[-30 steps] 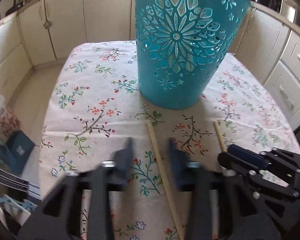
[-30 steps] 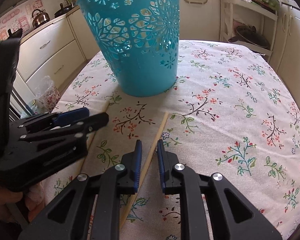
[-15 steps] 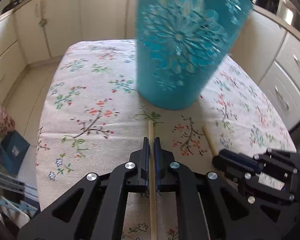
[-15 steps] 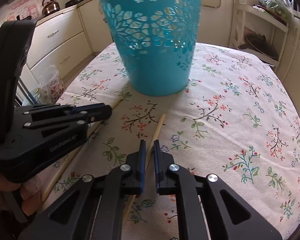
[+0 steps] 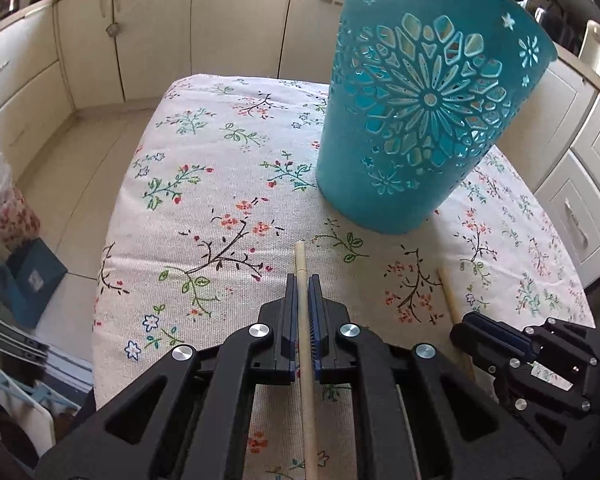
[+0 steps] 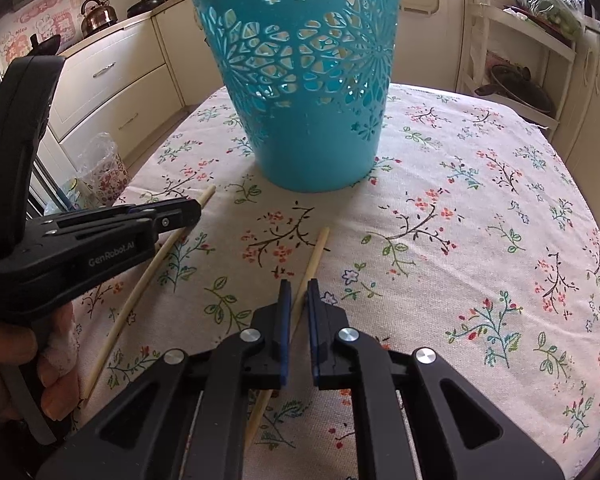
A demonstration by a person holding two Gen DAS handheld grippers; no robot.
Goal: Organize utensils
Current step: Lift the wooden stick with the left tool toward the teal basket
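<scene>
Left gripper (image 5: pixel 303 280) clamped on one chopstick (image 5: pixel 305 320); right gripper (image 6: pixel 298 286) narrowly parted around second chopstick (image 6: pixel 314 258), not pinching; teal basket (image 6: pixel 304 80) upright on counter (image 6: pixel 480 184).

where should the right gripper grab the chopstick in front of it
Grip the right chopstick mid-shaft, from above, with the right gripper fingers either side of it. It lies flat on the tablecloth, thin and round, so pinch across its width.

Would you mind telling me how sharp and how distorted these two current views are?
Left wrist view: sharp, no motion blur; fisheye bows the cabinets and tilts the teal basket. Right wrist view: equally sharp; table edge curves, corners vignette dark.
</scene>
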